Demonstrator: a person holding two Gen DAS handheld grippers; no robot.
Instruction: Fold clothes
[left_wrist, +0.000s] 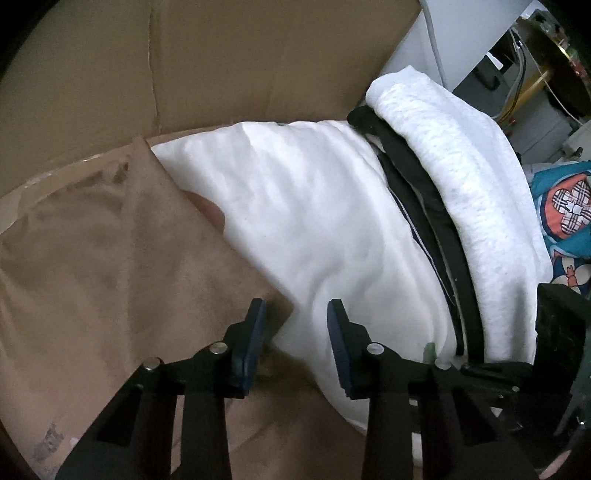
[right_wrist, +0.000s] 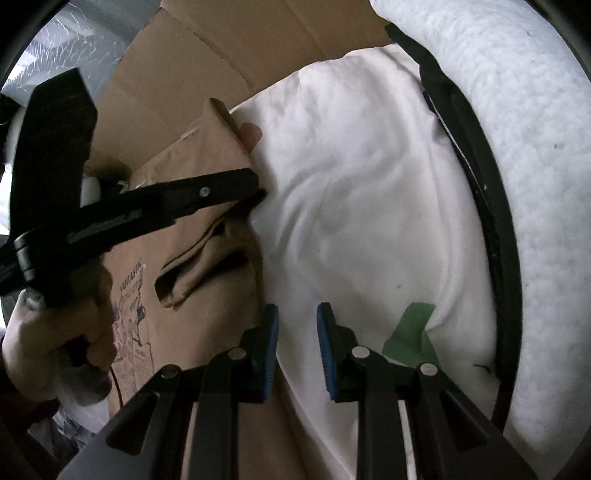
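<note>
Folded clothes stand side by side in a cardboard box (left_wrist: 92, 74): a tan garment (left_wrist: 110, 258) on the left, a white one (left_wrist: 314, 221) in the middle, black pieces (left_wrist: 424, 192), and a light grey fleece (left_wrist: 461, 166) on the right. My left gripper (left_wrist: 295, 314) is open over the seam between tan and white. My right gripper (right_wrist: 297, 314) is open over the white garment's (right_wrist: 351, 184) edge, beside the tan printed garment (right_wrist: 207, 277). The left gripper (right_wrist: 258, 184) shows in the right wrist view, its tip at the tan-white seam. A fingertip (right_wrist: 251, 134) pokes between them.
A green tag (right_wrist: 410, 332) sits on the white garment's near edge. A blue patterned cloth (left_wrist: 561, 206) lies outside the box at the right. White furniture and cables (left_wrist: 517, 66) stand behind. The box flap (right_wrist: 221, 48) rises at the back.
</note>
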